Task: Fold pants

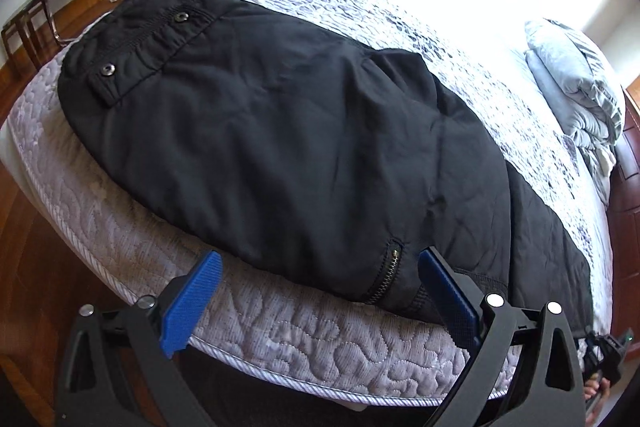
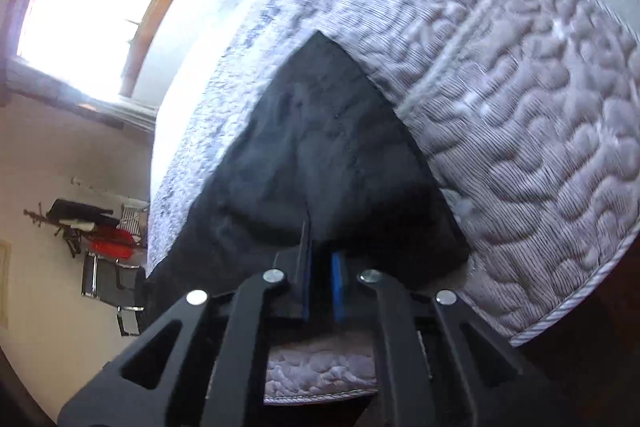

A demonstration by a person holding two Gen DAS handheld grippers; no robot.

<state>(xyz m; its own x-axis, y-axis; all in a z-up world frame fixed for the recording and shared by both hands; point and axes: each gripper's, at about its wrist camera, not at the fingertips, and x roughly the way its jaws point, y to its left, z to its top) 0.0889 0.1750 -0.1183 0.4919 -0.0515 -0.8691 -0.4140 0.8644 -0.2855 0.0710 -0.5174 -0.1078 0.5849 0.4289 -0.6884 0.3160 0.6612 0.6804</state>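
My left gripper [image 1: 320, 267] hangs wide open, empty, over the mattress's [image 1: 280, 323] near edge, beside the zip at the hem of the black pants [image 1: 280, 131]. My right gripper [image 2: 320, 259] is clamped on pants fabric. Pants lie along the near edge; grey duvet [image 1: 576, 95] at the far end.

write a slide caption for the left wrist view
Open left gripper poised at the mattress edge beside the zip pocket of black pants laid flat for folding.
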